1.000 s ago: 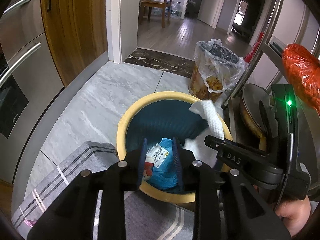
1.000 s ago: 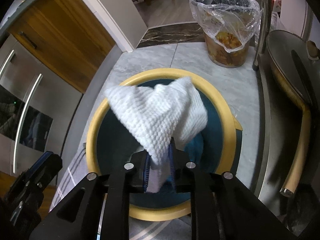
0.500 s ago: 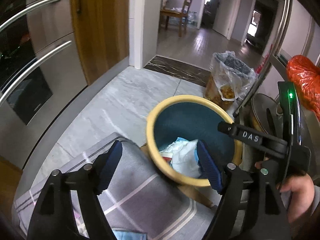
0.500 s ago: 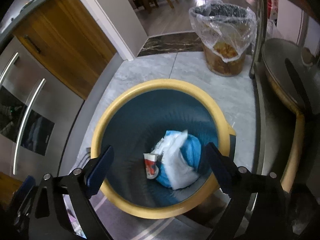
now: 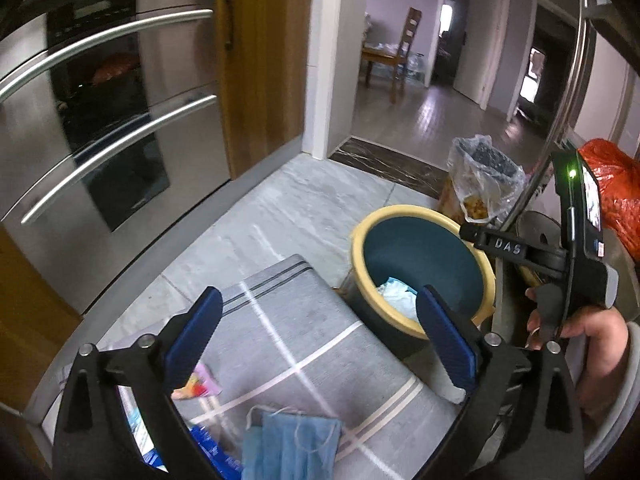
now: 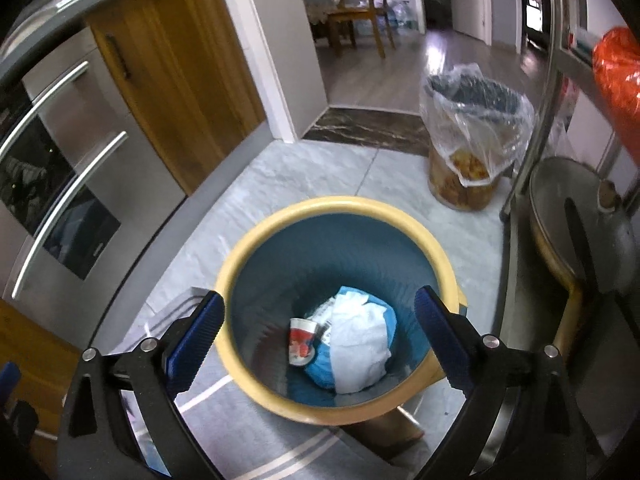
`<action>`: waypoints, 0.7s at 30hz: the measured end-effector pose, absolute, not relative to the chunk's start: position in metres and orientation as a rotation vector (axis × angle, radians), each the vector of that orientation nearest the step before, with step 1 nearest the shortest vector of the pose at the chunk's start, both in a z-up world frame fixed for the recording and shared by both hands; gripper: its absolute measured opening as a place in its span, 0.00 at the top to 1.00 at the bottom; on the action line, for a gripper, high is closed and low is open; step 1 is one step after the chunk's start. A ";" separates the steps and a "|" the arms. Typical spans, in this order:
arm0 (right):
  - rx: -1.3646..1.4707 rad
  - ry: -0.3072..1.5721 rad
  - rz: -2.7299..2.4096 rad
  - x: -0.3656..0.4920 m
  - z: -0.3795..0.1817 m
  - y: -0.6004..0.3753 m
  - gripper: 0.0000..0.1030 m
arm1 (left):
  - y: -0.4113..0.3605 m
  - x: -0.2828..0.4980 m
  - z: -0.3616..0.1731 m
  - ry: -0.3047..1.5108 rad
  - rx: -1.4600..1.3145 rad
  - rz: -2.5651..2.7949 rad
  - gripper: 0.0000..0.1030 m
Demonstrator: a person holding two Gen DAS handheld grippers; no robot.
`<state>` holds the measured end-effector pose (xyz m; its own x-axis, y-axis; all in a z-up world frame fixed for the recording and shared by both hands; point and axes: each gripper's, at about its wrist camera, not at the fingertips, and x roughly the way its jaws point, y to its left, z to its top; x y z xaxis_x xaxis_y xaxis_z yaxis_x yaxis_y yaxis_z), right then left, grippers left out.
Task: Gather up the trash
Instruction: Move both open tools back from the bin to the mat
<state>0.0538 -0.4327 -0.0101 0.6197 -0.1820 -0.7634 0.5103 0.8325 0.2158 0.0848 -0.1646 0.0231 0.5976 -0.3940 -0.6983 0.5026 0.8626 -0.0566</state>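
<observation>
The bin (image 6: 240, 264) looks like smooth plastic, its yellow rim slightly glossy and its blue inside matt. In it lie a crumpled white paper towel (image 6: 356, 344) with a rough, dimpled surface and a small printed paper cup (image 6: 301, 341). The mat (image 5: 320, 344) is woven grey cloth with pale stripes, and on it a blue face mask (image 5: 292, 446) of soft matt fabric. The oven (image 5: 108, 128) front is brushed metal with dark glossy glass. The cupboard door (image 6: 176, 80) is smooth varnished wood. The floor (image 6: 320, 172) is polished grey stone tile. The tongs (image 6: 320, 336) are matt black plastic with ribbed blue pads.
</observation>
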 end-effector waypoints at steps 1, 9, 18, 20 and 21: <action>0.457 0.803 -0.407 0.052 -0.006 -0.430 0.07 | -0.158 0.082 0.025 0.768 0.145 -0.518 0.06; 0.438 0.767 -0.321 0.044 0.017 -0.385 0.06 | -0.107 0.063 0.036 0.742 0.120 -0.437 0.05; 0.406 0.795 -0.241 0.034 0.016 -0.341 0.06 | -0.044 0.042 0.043 0.722 0.108 -0.326 0.05; 0.389 0.802 -0.228 0.034 0.015 -0.334 0.06 | -0.029 0.039 0.036 0.739 0.091 -0.301 0.05; 0.381 0.804 -0.224 0.034 0.015 -0.332 0.06 | -0.025 0.038 0.034 0.747 0.087 -0.291 0.05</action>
